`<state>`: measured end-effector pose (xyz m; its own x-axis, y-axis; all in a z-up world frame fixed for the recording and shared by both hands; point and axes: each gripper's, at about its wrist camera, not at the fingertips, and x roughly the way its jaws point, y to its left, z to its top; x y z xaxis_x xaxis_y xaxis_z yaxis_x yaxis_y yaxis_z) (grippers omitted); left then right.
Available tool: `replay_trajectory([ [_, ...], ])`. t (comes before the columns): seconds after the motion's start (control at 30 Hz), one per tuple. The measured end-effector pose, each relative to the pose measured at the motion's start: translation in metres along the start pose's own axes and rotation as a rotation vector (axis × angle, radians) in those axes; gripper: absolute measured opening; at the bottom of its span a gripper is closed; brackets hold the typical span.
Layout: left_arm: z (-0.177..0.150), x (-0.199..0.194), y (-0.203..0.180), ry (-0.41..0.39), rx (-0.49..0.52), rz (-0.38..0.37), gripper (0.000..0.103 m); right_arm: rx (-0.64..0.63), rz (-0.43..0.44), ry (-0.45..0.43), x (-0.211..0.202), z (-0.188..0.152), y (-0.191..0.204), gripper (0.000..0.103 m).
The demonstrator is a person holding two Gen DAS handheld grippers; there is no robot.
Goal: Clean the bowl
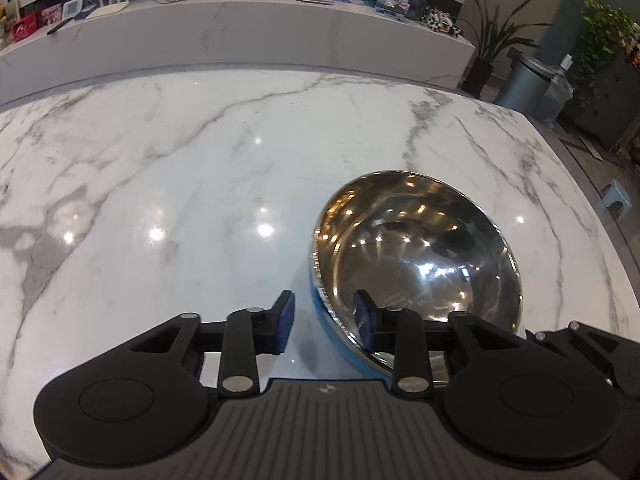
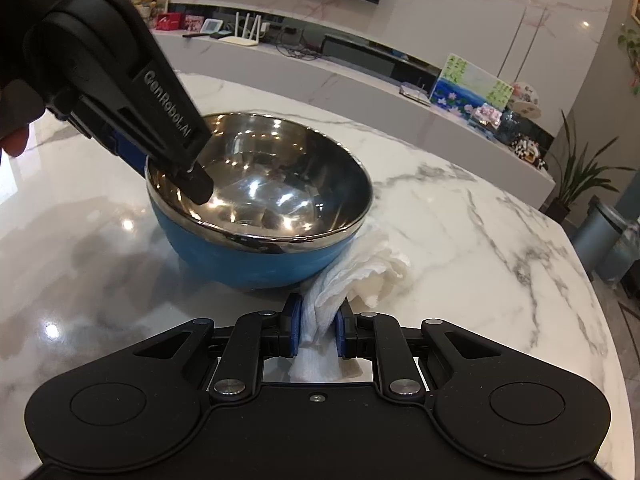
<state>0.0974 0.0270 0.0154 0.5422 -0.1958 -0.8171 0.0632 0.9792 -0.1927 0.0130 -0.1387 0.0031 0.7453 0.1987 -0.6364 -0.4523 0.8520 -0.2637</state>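
While right tongs (image 2: 316, 330) pinch tissue (image 2: 352, 268), left tongs (image 1: 326, 320) loosely straddle bowl (image 1: 420, 256) rim.

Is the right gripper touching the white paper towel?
Touching. The right wrist view shows the right gripper with both blue pads pressed into the crumpled white paper towel, which bunches between them beside the blue steel-lined bowl.

- Bowl (image 2: 256, 196): polished mirror-bright metal inside, smooth blue coating outside.
- Table (image 1: 200, 184): glossy veined white marble.
- Paper towel (image 2: 352, 268): soft, crinkled, matt white.
- Gripper bodies: matt black plastic.
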Motion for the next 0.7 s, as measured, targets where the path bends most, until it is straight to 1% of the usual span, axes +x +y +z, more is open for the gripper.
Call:
replay_trajectory([
  [0.13,0.002,0.001,-0.002,-0.008,0.018,0.001,0.018,-0.001,-0.032,-0.019,-0.005,0.0,-0.004,0.015],
  [0.2,0.004,0.003,-0.001,-0.012,0.02,0.004,0.014,0.001,-0.045,-0.025,-0.007,0.001,-0.006,0.015],
  [0.33,0.008,0.006,0.0,-0.025,0.027,0.013,0.012,0.014,-0.072,-0.086,-0.019,0.003,-0.013,0.015],
  [0.4,0.009,0.006,0.0,-0.033,0.029,0.019,0.011,0.015,-0.068,-0.105,-0.022,0.004,-0.014,0.015],
  [0.5,0.009,0.006,-0.001,-0.035,0.03,0.025,0.011,-0.013,-0.055,-0.111,-0.021,0.003,-0.011,0.015],
  [0.7,0.009,0.006,0.002,-0.029,0.014,0.025,0.011,-0.059,-0.022,-0.068,-0.009,0.002,-0.001,0.015],
])
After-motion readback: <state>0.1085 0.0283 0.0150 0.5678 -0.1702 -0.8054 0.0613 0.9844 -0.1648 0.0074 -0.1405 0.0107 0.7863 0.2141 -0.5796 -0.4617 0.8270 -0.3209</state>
